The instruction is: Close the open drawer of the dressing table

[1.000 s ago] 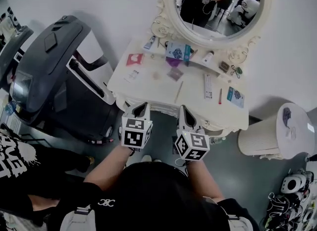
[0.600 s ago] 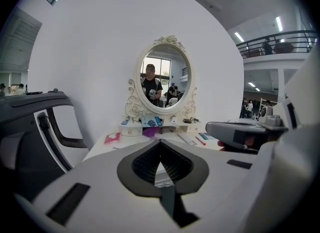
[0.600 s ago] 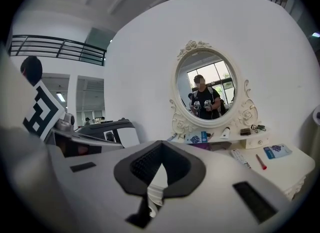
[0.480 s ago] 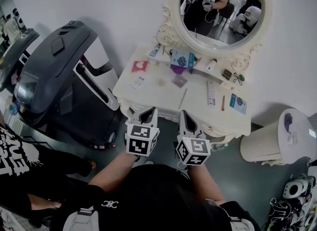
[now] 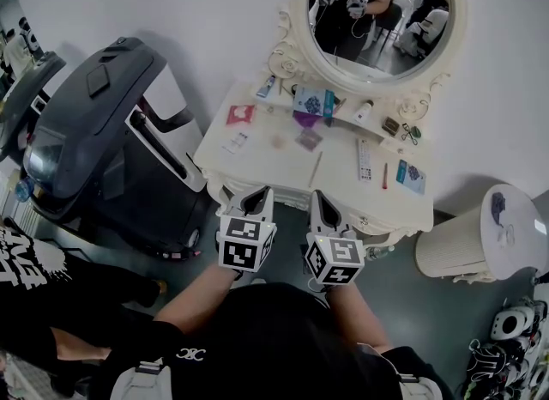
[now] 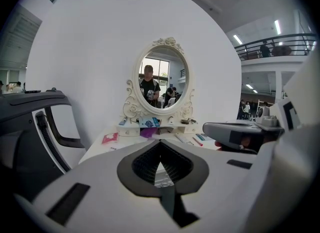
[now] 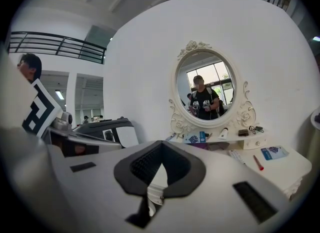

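The white dressing table [image 5: 262, 160] with its oval mirror [image 5: 377, 8] stands against the wall. Both grippers hover side by side at its front edge, pointing at it. My left gripper [image 5: 256, 193] and my right gripper [image 5: 320, 198] each have their jaws together with nothing between them. Between them I see a strip of the table's carved front [image 5: 288, 196]; the drawer itself is hidden and I cannot tell how far out it stands. In the left gripper view the left gripper [image 6: 160, 142] frames the tabletop [image 6: 125, 144]. From the right gripper view, the right gripper [image 7: 161, 145] faces the mirror [image 7: 207, 94].
On the tabletop lie a remote [image 5: 363, 159], a red pen [image 5: 384, 175], a pink card [image 5: 241, 114] and small boxes [image 5: 312, 101]. A large black machine [image 5: 94, 132] stands to the left, a white bin [image 5: 476, 248] to the right. A person in black [image 5: 39, 282] stands at lower left.
Both grippers have come a little closer to the table's front edge and closer together over the last second. Their jaws stay together.
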A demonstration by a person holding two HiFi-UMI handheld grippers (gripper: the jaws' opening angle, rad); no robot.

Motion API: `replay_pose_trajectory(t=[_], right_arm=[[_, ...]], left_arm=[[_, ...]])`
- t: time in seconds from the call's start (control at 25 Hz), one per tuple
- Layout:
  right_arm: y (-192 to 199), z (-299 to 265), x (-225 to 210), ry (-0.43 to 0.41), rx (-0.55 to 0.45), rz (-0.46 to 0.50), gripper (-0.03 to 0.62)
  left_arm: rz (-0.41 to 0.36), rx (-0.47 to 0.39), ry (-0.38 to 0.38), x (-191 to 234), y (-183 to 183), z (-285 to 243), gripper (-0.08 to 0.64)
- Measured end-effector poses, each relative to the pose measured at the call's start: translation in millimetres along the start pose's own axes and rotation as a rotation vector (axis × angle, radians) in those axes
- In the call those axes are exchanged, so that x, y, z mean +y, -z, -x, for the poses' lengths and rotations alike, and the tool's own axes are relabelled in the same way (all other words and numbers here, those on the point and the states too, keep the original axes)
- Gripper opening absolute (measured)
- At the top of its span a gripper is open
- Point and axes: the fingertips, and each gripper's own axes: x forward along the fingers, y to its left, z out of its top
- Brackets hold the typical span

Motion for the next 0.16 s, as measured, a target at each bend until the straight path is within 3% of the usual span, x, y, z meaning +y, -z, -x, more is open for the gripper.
replay_pose_trajectory(t=[0.16], right_arm=[[0.5,1.5,1.5,-0.002,0.003,-0.002,0.008]], left_arm=[[0.001,-0.002,0.0,-0.2,0.0,2.8,0.008]])
